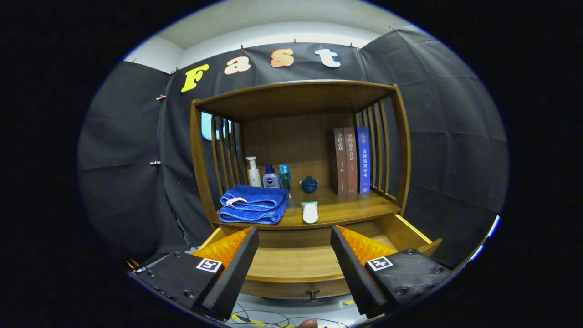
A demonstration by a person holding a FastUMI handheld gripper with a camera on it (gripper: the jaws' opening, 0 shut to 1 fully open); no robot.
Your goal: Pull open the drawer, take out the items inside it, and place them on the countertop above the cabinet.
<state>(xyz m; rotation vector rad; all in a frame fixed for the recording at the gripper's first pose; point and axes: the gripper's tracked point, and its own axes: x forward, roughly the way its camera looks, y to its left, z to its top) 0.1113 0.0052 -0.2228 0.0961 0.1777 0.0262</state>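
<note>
Cabinet, wooden; countertop carrying folded blue towel and white item. Drawer pulled open, directly below and ahead of gripper, its visible floor bare. Fingers spread wide, holding nothing; white item lies beyond them, long axis pointing away.

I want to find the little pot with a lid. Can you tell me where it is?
Look at the wooden cabinet, on the countertop above the open drawer, beyond the open tongs. The little pot sits near the back, between the bottles and books. It alone is round, squat and dark blue, with a knobbed lid.
</note>
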